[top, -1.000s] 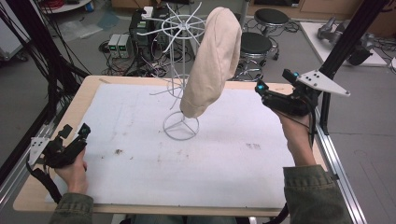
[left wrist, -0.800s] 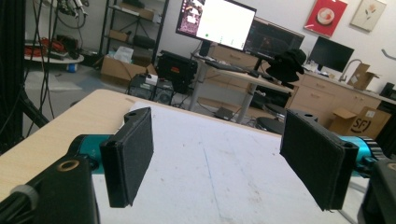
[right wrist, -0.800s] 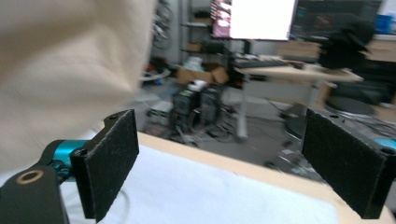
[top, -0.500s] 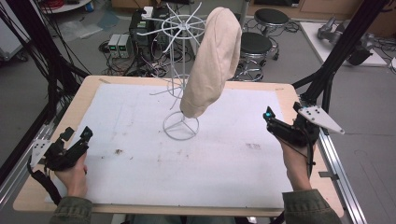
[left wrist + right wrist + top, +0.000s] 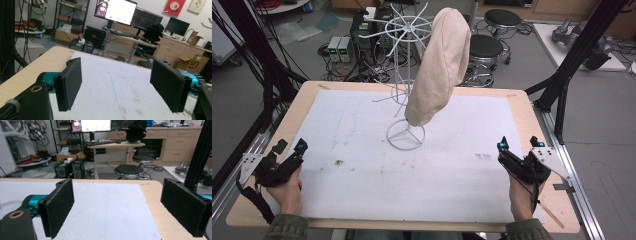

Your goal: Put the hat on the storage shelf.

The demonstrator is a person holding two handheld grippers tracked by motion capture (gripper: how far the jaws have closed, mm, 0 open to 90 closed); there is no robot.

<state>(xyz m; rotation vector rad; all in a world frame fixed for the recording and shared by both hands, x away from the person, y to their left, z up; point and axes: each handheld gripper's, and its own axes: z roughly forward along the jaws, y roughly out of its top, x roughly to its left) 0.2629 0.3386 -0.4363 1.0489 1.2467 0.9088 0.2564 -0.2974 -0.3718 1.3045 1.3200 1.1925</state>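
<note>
Table (image 5: 517,107) spans the middle of the high view, its white mat bearing a wire stand (image 5: 404,75) at upper centre with a beige hat (image 5: 439,65) draped over its right side. Left gripper (image 5: 289,152) sits at lower left and right gripper (image 5: 518,145) at lower right, both well apart from the hat. Each has its jaws spread wide and holds nothing.

The person's left hand (image 5: 287,192) holds the black two-jaw left tool (image 5: 289,147) low at the near left of the counter, jaws spread wide with nothing between them, while the right hand (image 5: 519,197) holds the matching right tool (image 5: 518,145) at the near right, likewise wide apart.
</note>
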